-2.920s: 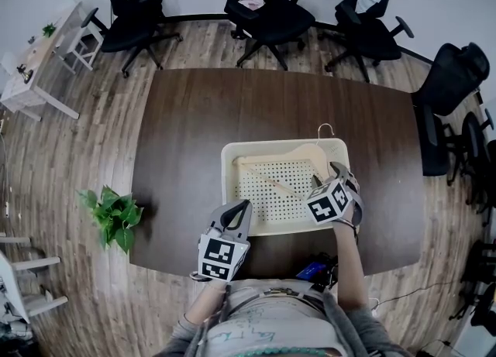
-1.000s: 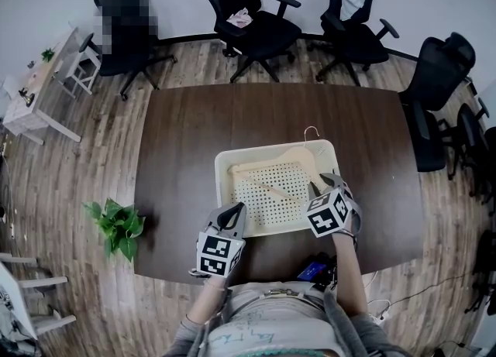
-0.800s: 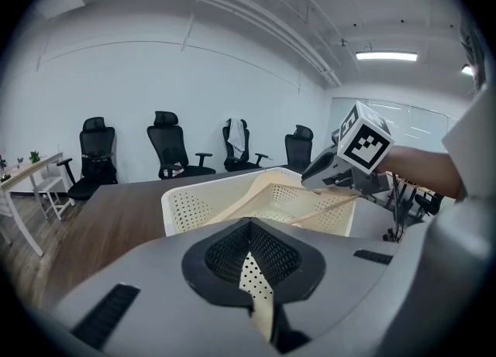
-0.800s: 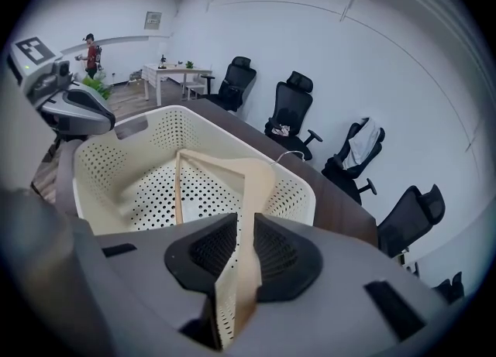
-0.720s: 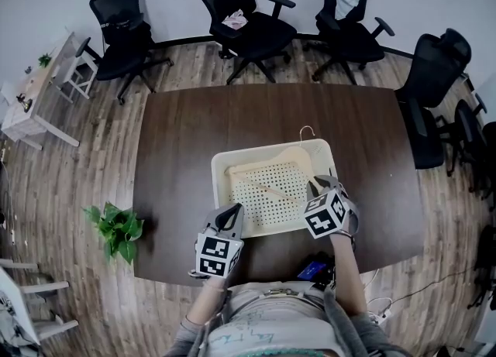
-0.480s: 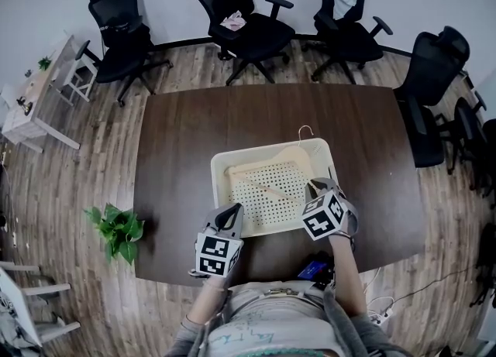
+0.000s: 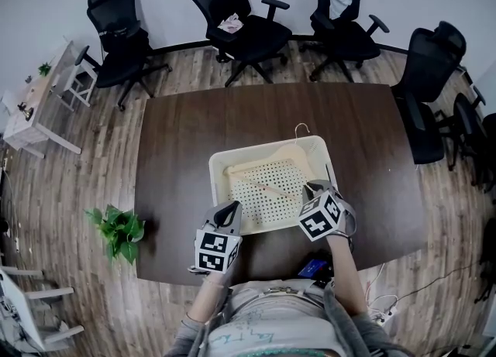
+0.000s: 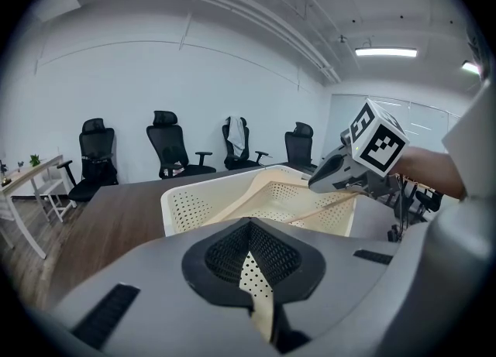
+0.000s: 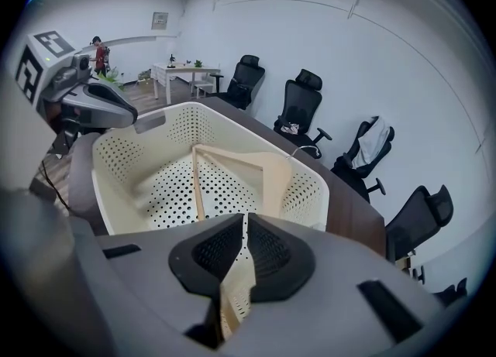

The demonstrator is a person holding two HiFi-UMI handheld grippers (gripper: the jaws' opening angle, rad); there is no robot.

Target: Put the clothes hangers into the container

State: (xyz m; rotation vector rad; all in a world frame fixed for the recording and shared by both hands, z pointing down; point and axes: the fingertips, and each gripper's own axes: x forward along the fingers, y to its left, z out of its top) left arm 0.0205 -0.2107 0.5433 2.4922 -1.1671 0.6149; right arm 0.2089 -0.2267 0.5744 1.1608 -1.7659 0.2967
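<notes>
Right claw (image 9: 244,222) has just been closing. Its pads now stand together but for a thin slit, and nothing is pinched between them; only cream plastic beyond shows through. My left claw (image 8: 249,228) is closed and empty too, and it sits off the near left corner of the basket (image 7: 211,189).

The wooden hanger (image 7: 291,152) is inside the basket, but I judge that it is not lying flat. Its broad neck leans on the far wall, and its wire hook (image 7: 299,128) pokes up over the far rim. That is the weak spot. If I knock the near right corner with my closed right claw, the light basket may slide and the hook may ride up over the rim. A second hanger dropped on top could also catch on that hook and tip the first one out.

From my right claw, which hangs over the near right corner, the hanger spreads away to the far left. The near end of its thin bar lies close below the tips.

The basket sits near the front edge of the dark table (image 7: 186,131). I see no other hanger on the table. Office chairs (image 7: 232,7) stand along the far side.
</notes>
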